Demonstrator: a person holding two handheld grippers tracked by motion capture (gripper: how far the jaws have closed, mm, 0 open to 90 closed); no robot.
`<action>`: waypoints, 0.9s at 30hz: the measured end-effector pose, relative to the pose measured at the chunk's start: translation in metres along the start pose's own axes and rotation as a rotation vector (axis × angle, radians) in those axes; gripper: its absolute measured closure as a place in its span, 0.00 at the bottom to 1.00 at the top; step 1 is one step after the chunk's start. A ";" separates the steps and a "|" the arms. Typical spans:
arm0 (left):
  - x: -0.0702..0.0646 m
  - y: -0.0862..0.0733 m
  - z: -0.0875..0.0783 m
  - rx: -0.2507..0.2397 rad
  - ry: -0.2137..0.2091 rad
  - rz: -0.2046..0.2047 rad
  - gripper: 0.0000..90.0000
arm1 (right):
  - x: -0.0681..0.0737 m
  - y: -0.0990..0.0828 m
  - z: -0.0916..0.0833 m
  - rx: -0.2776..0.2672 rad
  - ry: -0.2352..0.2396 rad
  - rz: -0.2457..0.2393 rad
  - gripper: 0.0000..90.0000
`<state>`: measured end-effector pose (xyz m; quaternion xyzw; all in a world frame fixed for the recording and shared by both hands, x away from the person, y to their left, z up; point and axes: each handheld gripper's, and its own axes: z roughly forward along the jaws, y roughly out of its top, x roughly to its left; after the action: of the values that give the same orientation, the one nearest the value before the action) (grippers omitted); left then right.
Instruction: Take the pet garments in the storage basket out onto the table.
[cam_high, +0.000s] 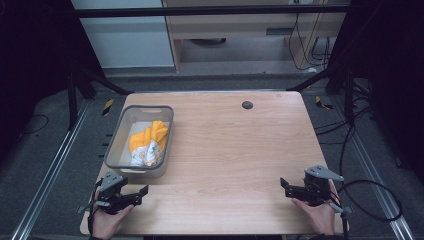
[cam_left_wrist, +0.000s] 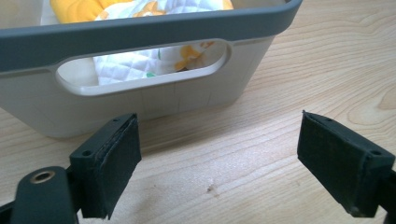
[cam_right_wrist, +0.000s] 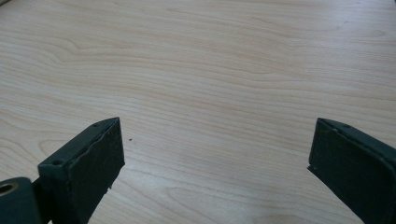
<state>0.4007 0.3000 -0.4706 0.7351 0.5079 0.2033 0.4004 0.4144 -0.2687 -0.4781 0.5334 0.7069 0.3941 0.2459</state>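
While both tongs are standing apart with nothing between them, we are resting at the near edge of the pale wooden table (cam_high: 235, 145).

We are holding the left gripper (cam_high: 141, 194) at the near left corner, its jaws gaping just in front of the grey plastic basket with a slotted handle (cam_left_wrist: 140, 35), not touching it. That basket is sitting along the left edge, and a crumpled yellow-and-white quilted cloth (cam_high: 148, 144) is lying inside it. We are keeping the right gripper (cam_high: 286, 187) near the near right corner, jaws spread over bare wood.
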 end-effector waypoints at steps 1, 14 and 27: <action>-0.001 0.001 -0.001 -0.002 -0.001 0.004 0.15 | 0.002 0.001 -0.001 0.000 0.011 0.004 0.03; -0.007 0.006 -0.012 -0.037 -0.003 -0.004 0.19 | 0.010 -0.003 0.003 0.027 0.028 -0.032 0.06; -0.011 0.015 -0.022 -0.074 -0.011 -0.023 0.19 | 0.011 -0.005 0.004 0.028 0.024 -0.051 0.10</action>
<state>0.3902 0.2961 -0.4443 0.7151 0.5061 0.2134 0.4324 0.4115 -0.2580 -0.4838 0.5135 0.7287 0.3843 0.2399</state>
